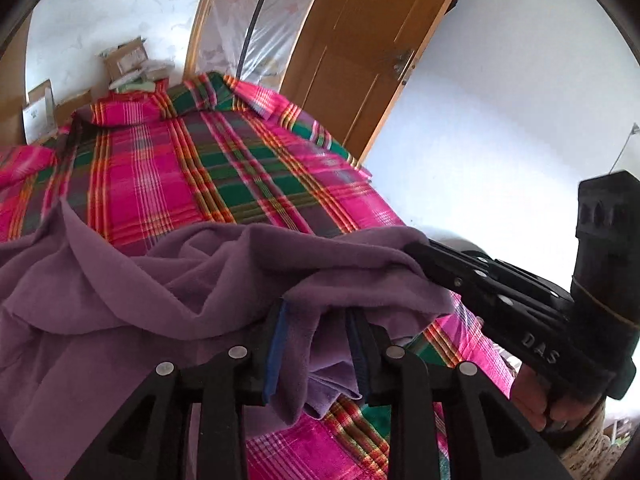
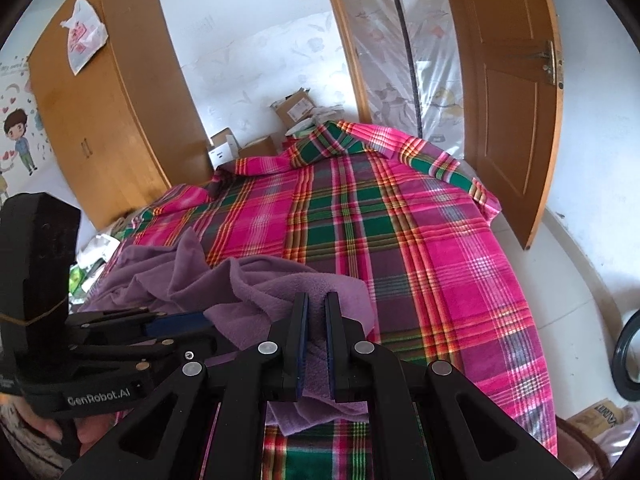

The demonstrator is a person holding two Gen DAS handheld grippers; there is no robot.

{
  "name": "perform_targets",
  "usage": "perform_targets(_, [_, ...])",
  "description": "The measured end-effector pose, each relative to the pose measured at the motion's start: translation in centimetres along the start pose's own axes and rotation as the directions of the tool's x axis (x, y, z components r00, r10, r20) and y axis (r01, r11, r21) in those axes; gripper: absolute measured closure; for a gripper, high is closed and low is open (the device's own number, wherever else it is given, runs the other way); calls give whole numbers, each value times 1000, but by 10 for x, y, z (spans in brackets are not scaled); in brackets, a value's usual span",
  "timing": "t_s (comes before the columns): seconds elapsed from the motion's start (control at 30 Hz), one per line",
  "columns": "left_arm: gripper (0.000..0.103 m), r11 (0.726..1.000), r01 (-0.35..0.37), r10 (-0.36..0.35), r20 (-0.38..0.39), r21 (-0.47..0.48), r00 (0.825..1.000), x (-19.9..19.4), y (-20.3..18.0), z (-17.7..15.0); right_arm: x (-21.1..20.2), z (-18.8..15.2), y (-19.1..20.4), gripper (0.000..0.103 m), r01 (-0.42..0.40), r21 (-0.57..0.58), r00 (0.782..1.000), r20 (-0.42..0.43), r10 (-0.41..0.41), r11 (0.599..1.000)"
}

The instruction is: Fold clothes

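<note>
**Both grippers on the purple cloth**

We see our right gripper (image 2: 316, 320) closed on a fold of the purple garment (image 2: 280, 284), lifted over the plaid bedspread (image 2: 420, 240). Our left gripper (image 2: 188, 322) pinches the same cloth just beside it. A wooden wardrobe (image 2: 116, 112) stands behind.

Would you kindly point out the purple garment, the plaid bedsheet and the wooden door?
purple garment (image 1: 168, 276): left wrist view, rumpled middle.
plaid bedsheet (image 2: 420, 240): right wrist view, bare centre.
wooden door (image 2: 508, 92): right wrist view, middle panel.
</note>
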State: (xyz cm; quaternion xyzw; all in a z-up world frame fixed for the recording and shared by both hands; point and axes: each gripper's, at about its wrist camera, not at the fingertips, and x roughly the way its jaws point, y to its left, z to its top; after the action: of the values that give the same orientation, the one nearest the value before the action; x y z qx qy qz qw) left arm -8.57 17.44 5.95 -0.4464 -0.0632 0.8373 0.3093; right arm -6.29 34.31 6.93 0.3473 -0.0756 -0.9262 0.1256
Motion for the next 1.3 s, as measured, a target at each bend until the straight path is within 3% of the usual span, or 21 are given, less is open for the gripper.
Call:
perform_targets(0.03, [77, 1000, 11, -11, -5, -22, 1000, 1, 4, -1, 0, 0, -1, 95, -2, -1, 1000, -2, 2, 1000])
perform_targets(0.1, [96, 999, 4, -4, -11, -51, 1000, 3, 11, -2, 0, 0, 0, 95, -1, -12, 1000, -5, 1, 1000])
perform_targets(0.2, [100, 998, 10, -10, 2, -63, 1000, -1, 16, -3, 1, -1, 2, 94, 6, -32, 1000, -7, -6, 999])
perform_targets(0.33, [100, 998, 23, -22, 19, -59, 1000, -9, 17, -6, 0, -1, 2, 91, 15, -42, 1000, -9, -16, 999])
perform_targets(0.47, [101, 997, 56, -55, 25, -60, 998, -15, 17, -12, -14, 0, 7, 76, 18, -76, 999, 50, -14, 997])
perform_targets(0.57, [101, 996, 77, -75, 25, -49, 997, -19, 13, -17, -21, 3, 18, 74, -36, -136, 997, 67, 46, 990])
perform_targets(0.67, [101, 995, 99, -99, 16, -25, 995, -19, 4, -22, -12, 1, 32, 73, -22, -221, 999, 35, 31, 975])
perform_targets(0.87, [101, 991, 130, -130, -4, -15, 991, -18, 2, -31, 9, -14, 42, 73, 53, -346, 997, -37, -70, 937])
perform_targets(1.03, [101, 989, 145, -145, -23, -27, 989, -15, 5, -37, 11, -15, 33, 79, 83, -355, 993, -49, -107, 931])
perform_targets(1.13, [101, 988, 153, -154, -35, -34, 987, -14, 7, -41, 12, -12, 30, 84, 85, -341, 992, -56, -111, 936])
perform_targets(1.17, [101, 987, 155, -156, -37, -35, 987, -14, 8, -42, 12, -11, 30, 91, 86, -337, 992, -55, -111, 937])
perform_targets(1.3, [101, 987, 159, -160, -40, -37, 986, -14, 9, -45, 12, -11, 31, 93, 64, -333, 994, -64, -91, 941])
